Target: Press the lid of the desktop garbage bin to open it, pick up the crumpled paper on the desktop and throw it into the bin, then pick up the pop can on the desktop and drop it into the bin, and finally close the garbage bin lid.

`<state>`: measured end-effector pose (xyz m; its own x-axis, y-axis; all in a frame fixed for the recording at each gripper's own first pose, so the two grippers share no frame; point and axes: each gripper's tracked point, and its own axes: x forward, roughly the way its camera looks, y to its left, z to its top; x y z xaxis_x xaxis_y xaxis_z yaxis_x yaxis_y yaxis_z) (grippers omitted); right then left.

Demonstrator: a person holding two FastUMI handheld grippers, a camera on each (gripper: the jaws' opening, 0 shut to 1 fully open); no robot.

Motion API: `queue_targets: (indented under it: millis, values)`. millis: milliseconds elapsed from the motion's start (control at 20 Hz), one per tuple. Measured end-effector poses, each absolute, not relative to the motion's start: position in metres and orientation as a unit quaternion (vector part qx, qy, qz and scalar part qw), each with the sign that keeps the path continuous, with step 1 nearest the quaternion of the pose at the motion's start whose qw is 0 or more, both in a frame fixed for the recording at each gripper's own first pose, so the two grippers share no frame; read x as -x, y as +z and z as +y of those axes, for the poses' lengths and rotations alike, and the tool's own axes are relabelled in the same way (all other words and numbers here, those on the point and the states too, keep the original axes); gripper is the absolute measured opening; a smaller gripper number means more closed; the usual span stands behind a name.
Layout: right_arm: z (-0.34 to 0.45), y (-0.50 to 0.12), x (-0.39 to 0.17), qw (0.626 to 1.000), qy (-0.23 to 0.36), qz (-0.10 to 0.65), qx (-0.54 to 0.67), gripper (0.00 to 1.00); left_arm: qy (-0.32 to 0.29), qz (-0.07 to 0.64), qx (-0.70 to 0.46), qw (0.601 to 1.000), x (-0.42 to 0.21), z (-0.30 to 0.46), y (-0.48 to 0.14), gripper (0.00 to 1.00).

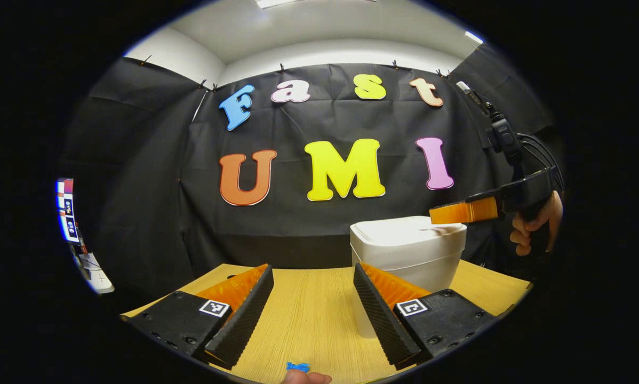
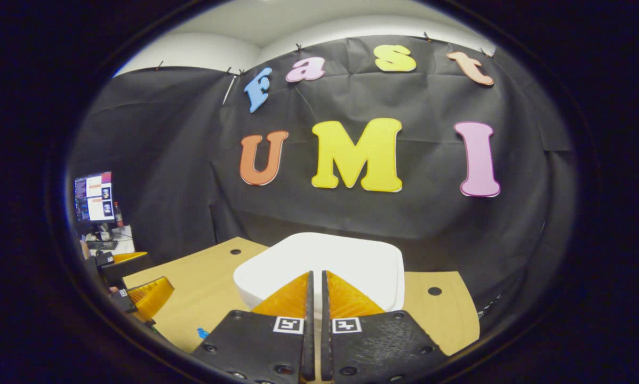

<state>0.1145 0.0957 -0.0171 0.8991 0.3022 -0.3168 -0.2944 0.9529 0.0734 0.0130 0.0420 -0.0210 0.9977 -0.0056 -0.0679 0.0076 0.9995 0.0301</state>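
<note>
The white garbage bin [image 1: 407,250] stands on the wooden table [image 1: 309,320] with its lid [image 2: 319,258] down. In the left gripper view, my left gripper [image 1: 312,268] is open and holds nothing; the bin is just ahead of its right finger. My right gripper [image 2: 317,273] is shut with nothing between its fingers, its tips right over the middle of the lid. From the left gripper view, the right gripper [image 1: 461,211] reaches in from the right, very close above the lid, held by a hand [image 1: 535,224]. I cannot tell whether it touches the lid.
A small blue scrap [image 1: 298,366] lies on the table near the front edge, next to a fingertip [image 1: 306,377]. A monitor [image 2: 93,196] stands on a desk beyond the table's left side. The left gripper [image 2: 149,296] appears low on the left in the right gripper view.
</note>
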Motion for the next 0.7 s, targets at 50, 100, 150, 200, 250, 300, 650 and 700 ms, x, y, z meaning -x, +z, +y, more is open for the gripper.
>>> queue_targets:
  millis: [50, 100, 150, 200, 250, 300, 650, 700]
  values:
    - [0.095, -0.023, -0.117, 0.973, 0.154, 0.171, -0.014, 0.00, -0.004, 0.038, -0.016, 0.999, -0.012, 0.044, -0.024, 0.97]
    - [0.092, -0.028, -0.119, 0.972, 0.151, 0.179, -0.014, 0.00, -0.002, 0.041, -0.018, 0.999, -0.010, 0.046, -0.026, 0.98]
    - [0.093, -0.030, -0.120, 0.971, 0.155, 0.180, -0.019, 0.00, 0.001, 0.042, -0.019, 0.999, -0.008, 0.049, -0.027, 0.97]
    - [0.094, -0.033, -0.121, 0.969, 0.159, 0.187, -0.020, 0.00, 0.004, 0.042, -0.017, 0.999, -0.007, 0.053, -0.028, 0.98]
    - [0.093, -0.036, -0.119, 0.967, 0.168, 0.193, -0.013, 0.00, 0.008, 0.040, -0.013, 0.999, -0.006, 0.056, -0.027, 0.98]
    - [0.093, -0.042, -0.117, 0.966, 0.172, 0.193, -0.009, 0.03, 0.012, 0.039, -0.008, 0.999, -0.006, 0.059, -0.028, 0.98]
    - [0.094, -0.017, -0.116, 0.982, 0.133, 0.118, 0.070, 0.03, -0.008, 0.049, -0.008, 0.999, -0.006, 0.047, -0.041, 0.98]
    - [0.101, -0.019, -0.114, 0.981, 0.142, 0.114, 0.060, 0.01, -0.016, 0.053, -0.009, 0.998, -0.006, 0.044, -0.042, 0.97]
